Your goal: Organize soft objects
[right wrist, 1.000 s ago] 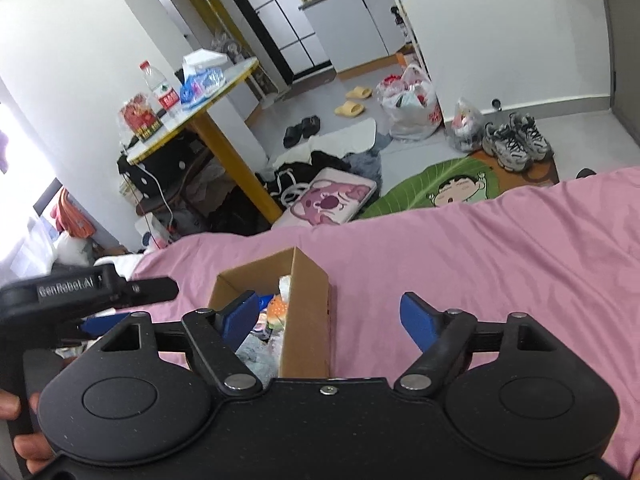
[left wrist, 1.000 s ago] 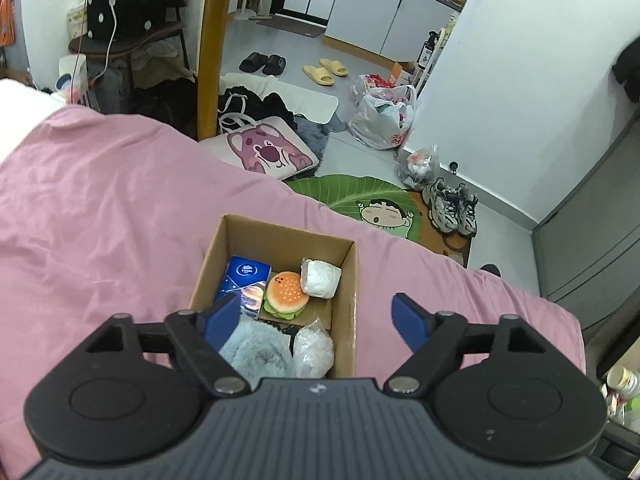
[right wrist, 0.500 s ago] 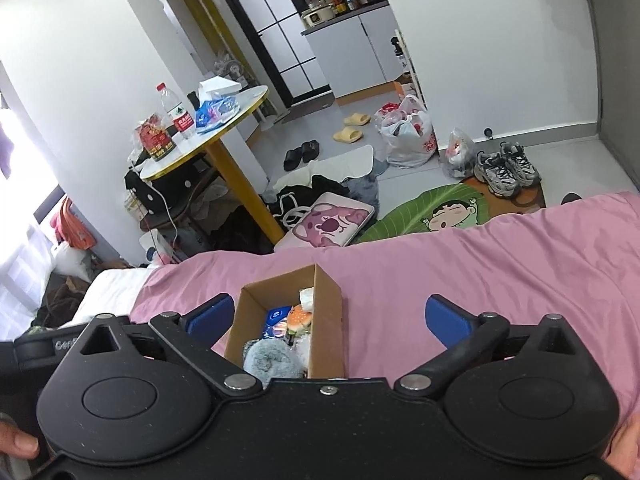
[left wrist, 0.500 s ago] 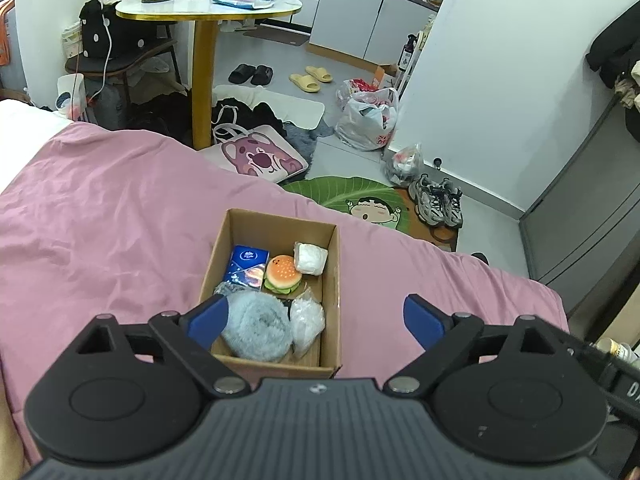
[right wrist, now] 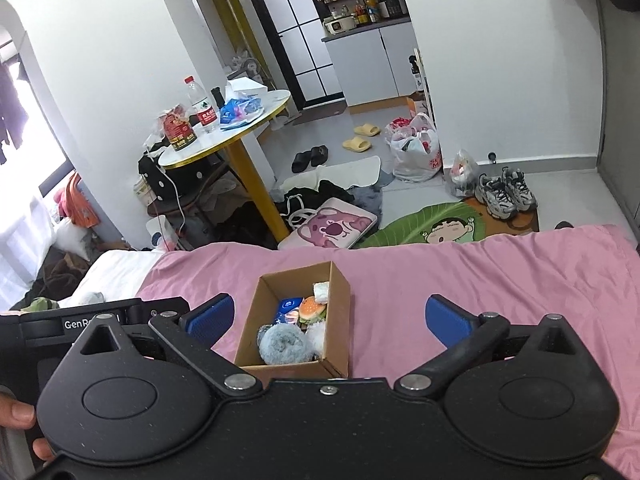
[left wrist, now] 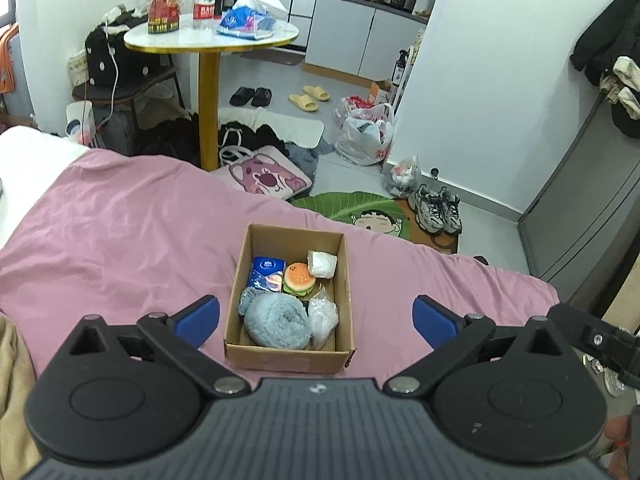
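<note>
An open cardboard box sits on the pink bedspread. Inside lie a grey-blue fluffy roll, a burger toy, a blue tissue pack, a white wrapped bundle and a clear-wrapped white piece. My left gripper hovers above and short of the box, its jaws opening, nothing between them. My right gripper hangs open and empty over the same box, with the fluffy roll below it.
Past the bed's far edge the floor holds a pink bag, a green rug, sneakers, slippers and plastic bags. A round table on a yellow leg carries a bottle and packets. White bedding lies left.
Both grippers have risen and drawn back from the box, which now shows whole and smaller. Both pairs of jaws have spread wider.
</note>
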Demonstrator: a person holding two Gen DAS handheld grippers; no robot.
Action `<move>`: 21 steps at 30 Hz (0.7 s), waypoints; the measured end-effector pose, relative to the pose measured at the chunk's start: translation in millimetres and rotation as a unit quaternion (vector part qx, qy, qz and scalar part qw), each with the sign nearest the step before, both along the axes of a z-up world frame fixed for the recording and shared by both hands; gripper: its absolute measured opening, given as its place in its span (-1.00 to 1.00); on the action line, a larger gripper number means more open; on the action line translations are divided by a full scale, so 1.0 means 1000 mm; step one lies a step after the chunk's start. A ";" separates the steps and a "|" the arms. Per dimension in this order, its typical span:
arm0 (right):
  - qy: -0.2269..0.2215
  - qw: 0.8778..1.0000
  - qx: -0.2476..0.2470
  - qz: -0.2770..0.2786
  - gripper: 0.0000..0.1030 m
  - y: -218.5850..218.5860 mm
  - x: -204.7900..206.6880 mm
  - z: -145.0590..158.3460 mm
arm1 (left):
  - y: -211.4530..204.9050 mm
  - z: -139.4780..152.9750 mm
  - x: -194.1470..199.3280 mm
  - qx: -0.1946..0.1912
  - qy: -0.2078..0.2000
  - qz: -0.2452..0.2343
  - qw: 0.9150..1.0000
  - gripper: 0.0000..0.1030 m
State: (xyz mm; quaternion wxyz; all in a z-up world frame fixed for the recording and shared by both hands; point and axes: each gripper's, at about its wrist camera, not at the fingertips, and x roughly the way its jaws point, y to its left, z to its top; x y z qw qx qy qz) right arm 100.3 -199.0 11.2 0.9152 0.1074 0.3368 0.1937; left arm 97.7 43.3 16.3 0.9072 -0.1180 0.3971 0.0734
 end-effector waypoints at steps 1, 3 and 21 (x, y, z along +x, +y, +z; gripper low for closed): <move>-0.002 1.000 -0.002 -0.002 1.00 0.000 -0.004 0.003 | 0.000 0.002 -0.002 0.003 -0.002 -0.002 1.000 0.98; -0.009 1.000 -0.004 -0.002 1.00 0.001 -0.010 0.008 | -0.002 0.006 -0.007 0.008 -0.006 -0.007 1.000 0.98; -0.023 0.999 0.008 -0.023 1.00 -0.017 -0.061 0.011 | -0.014 0.023 -0.063 0.047 -0.032 -0.037 0.998 0.98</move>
